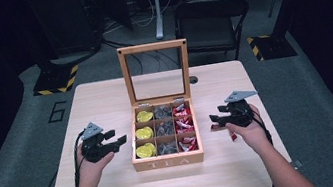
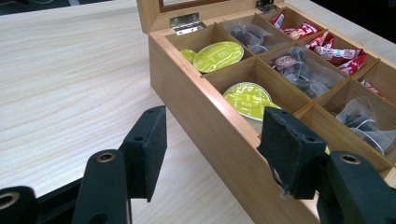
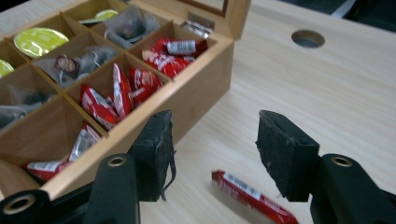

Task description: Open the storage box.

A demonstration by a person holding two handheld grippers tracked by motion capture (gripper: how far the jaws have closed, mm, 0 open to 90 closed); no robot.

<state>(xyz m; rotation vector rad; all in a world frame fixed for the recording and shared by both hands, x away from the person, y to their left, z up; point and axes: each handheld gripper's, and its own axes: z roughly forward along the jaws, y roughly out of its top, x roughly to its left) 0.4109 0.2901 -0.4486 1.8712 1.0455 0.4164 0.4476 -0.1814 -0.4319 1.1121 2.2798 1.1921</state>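
Overhead plus two close views, sharing tea box [image 1: 168,162].

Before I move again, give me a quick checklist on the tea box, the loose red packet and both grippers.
1. Tea box lid up: ok.
2. Red packet lying flat on the table, outside the box: ok.
3. Right gripper jaws apart, nothing between them, packet just below: ok.
4. Left gripper jaws apart and empty, beside the box wall: ok.
5. Room left in the near red compartment: ok.

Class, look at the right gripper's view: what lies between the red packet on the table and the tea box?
Only bare table separates the red packet from the tea box.
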